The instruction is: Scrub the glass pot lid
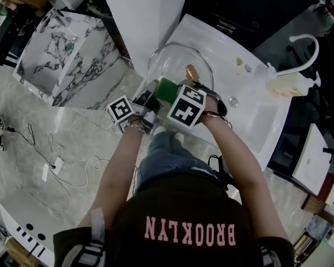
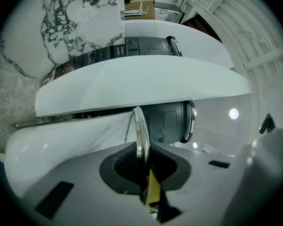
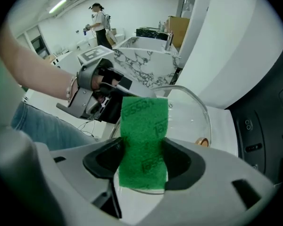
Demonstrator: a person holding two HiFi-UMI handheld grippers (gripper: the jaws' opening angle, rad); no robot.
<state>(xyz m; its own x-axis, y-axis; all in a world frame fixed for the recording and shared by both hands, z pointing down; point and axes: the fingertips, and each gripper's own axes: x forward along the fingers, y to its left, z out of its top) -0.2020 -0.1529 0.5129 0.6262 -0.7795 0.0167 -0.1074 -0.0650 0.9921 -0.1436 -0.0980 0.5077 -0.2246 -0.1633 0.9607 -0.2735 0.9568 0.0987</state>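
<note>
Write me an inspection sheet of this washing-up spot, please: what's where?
Surface: white counter.
Job's things: glass pot lid held on edge over the counter; green scrub pad in front of it.
Clutter: yellowish bottle beside a white faucet.
Grippers: left gripper shut on the lid's rim; right gripper shut on the scrub pad.
Cables: white cable loose on the floor.
Surroundings: marble-patterned unit; a person far off.

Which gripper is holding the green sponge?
The right gripper, with the green sponge between its jaws. The left gripper pinches the edge of the glass lid instead.
</note>
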